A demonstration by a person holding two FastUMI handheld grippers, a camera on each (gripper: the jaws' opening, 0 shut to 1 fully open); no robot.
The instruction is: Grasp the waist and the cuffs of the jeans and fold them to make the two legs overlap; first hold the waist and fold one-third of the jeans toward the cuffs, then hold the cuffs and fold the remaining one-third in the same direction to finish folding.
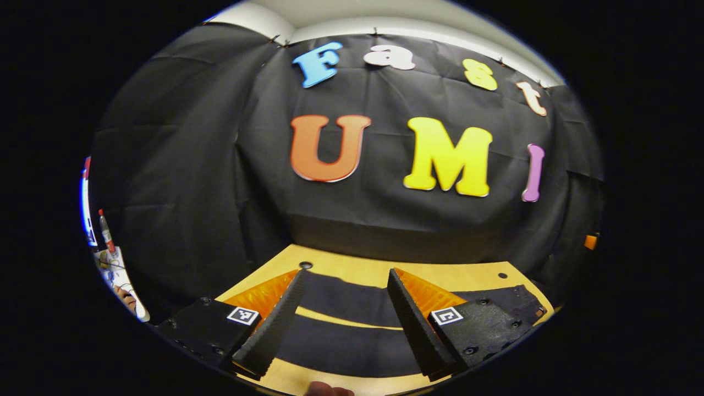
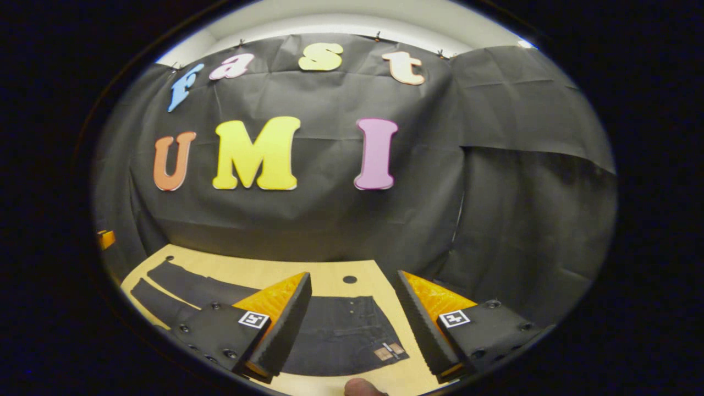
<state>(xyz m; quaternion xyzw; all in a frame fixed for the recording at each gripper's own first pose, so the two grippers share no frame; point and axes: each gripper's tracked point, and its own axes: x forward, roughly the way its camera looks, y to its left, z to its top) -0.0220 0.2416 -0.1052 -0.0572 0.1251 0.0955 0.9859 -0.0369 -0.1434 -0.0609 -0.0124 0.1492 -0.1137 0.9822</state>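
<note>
Dark jeans (image 2: 335, 335) flat on the worktop (image 1: 352, 267), left tool (image 1: 345, 286) and right tool (image 2: 353, 289) above them, fingers apart

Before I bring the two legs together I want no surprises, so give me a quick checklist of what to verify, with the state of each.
1. Jeans spread flat on the table: ok.
2. Legs apart, not yet overlapped: ok, a strip of table shows between them.
3. Left hand-held gripper open above the legs: ok, nothing between its fingers.
4. Right hand-held gripper open above the waist: ok, not gripping.
5. Cuffs lying flat and reachable: cannot tell, the leg ends are too small to judge.
</note>
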